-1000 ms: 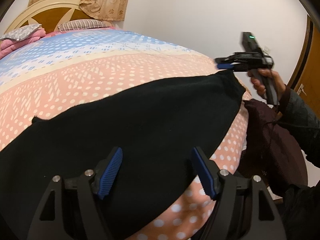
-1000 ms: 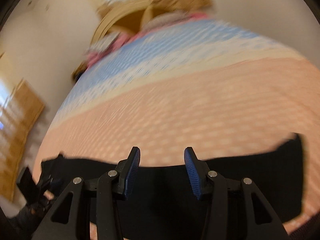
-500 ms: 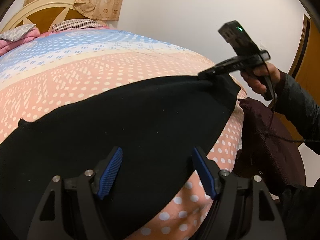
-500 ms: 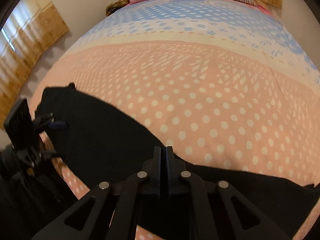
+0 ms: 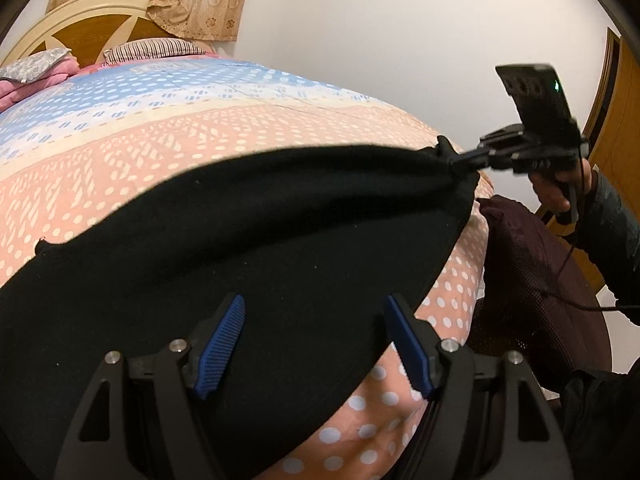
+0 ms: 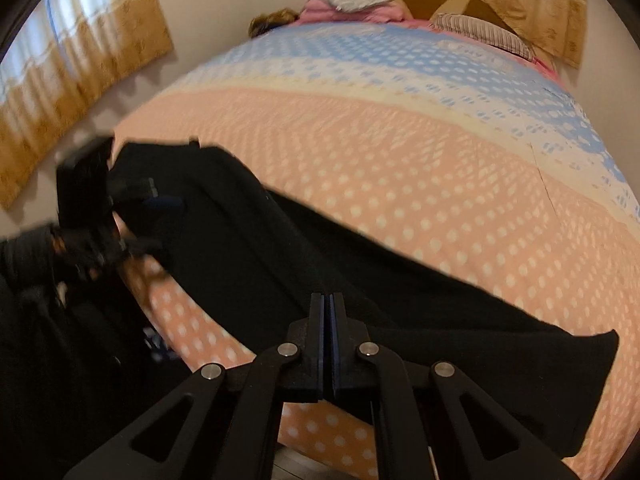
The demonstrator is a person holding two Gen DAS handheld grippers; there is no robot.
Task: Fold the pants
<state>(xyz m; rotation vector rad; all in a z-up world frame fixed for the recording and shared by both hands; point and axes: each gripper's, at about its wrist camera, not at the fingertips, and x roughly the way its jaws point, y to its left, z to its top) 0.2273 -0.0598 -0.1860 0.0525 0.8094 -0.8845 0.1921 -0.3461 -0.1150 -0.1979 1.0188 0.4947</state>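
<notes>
Black pants (image 5: 248, 232) lie spread along the near edge of a bed with a pink, cream and blue dotted cover (image 5: 160, 128). My left gripper (image 5: 316, 340) is open and empty, hovering over the pants' near part. My right gripper (image 5: 456, 162) is shut on the pants' far corner and lifts it off the cover. In the right wrist view the shut right gripper (image 6: 329, 320) pinches the black pants (image 6: 260, 248), and the left gripper (image 6: 160, 202) shows blurred at the far left end.
Pillows (image 5: 156, 48) and a wooden headboard (image 5: 96, 16) stand at the bed's far end. A dark mesh chair back (image 5: 532, 272) is beside the bed on the right. A wooden door (image 5: 616, 92) and curtains (image 6: 72, 80) line the walls.
My right gripper has closed on the pants' corner and raised it, bunching the cloth. My left gripper stays open over the near part.
</notes>
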